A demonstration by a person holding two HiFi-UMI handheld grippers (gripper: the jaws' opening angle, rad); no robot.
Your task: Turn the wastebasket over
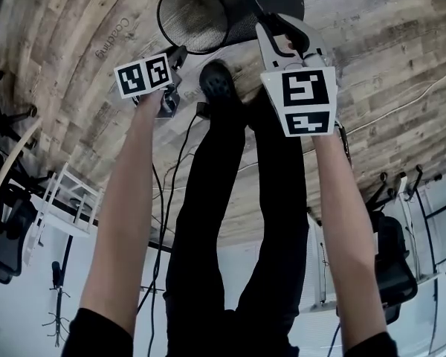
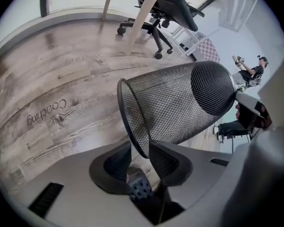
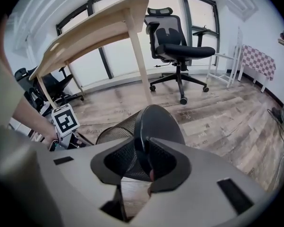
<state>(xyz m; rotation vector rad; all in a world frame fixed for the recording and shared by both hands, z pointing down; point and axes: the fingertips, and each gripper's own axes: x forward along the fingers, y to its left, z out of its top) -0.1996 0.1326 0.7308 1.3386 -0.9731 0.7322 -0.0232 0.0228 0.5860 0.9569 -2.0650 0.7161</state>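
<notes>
Sideways, wastebasket (image 2: pixel 180 103) rim between left gripper (image 2: pixel 140 146) jaws, base in right gripper (image 3: pixel 142 139).

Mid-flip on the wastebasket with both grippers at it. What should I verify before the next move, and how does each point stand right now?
1. Grip of the right gripper on the base edge of the wastebasket: ok, jaws closed on it.
2. Grip of the left gripper on the rim: not ok; the rim sits between open jaws, with a gap beside it.
3. Inside empty: ok, nothing shows through the mesh.
4. Turned over: not ok; it lies sideways.
5. Set-down spot clear of the shoe: cannot tell.
</notes>
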